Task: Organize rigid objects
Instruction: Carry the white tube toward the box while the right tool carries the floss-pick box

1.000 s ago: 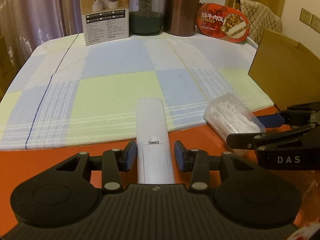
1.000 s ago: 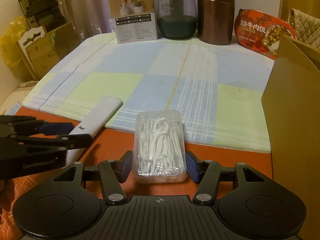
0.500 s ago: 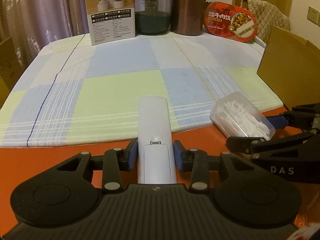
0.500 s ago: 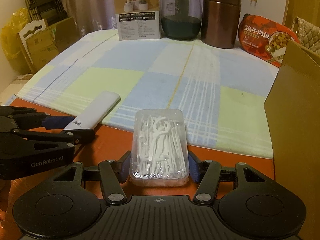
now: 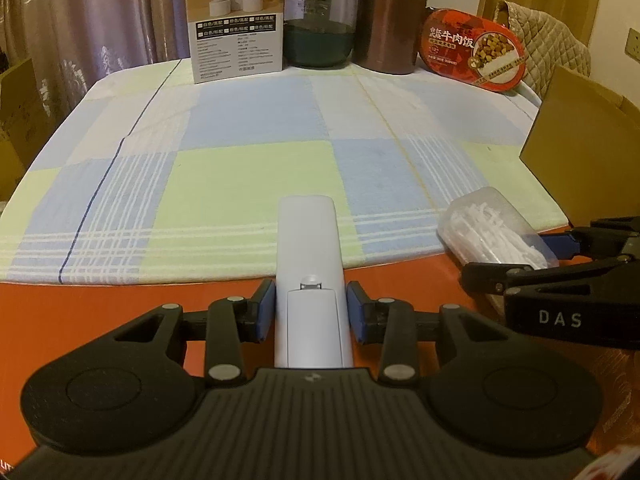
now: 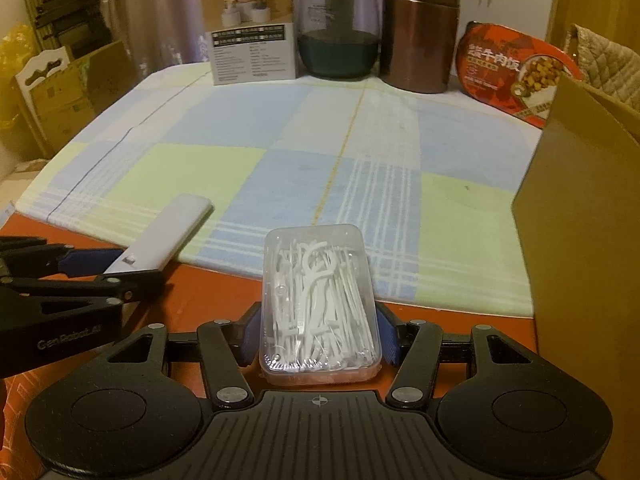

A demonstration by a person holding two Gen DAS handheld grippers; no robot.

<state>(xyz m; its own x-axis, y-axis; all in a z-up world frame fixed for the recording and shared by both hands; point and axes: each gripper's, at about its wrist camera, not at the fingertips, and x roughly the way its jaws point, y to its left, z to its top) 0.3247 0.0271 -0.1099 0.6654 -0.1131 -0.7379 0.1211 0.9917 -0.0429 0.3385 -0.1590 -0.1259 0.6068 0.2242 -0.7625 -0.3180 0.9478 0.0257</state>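
Remote control [image 5: 310, 276]: pinched at its near end by the left hand-held gripper [image 5: 311, 311], lifted over the counter [image 5: 100, 308] edge.
Floss-pick box [image 6: 318, 304]: clamped by the right hand-held gripper [image 6: 319, 338].
Risk: the long remote could be levered loose if tilted, or knocked against the neighbouring gripper.

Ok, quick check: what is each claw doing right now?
Left claw: shut on the white remote.
Right claw: shut on the clear box of floss picks.

1 remote [image 5: 310, 272], 1 floss-pick case [image 6: 318, 308], 2 jars [image 5: 320, 20], 2 boxes [image 5: 236, 20], 1 food tub [image 5: 474, 54].
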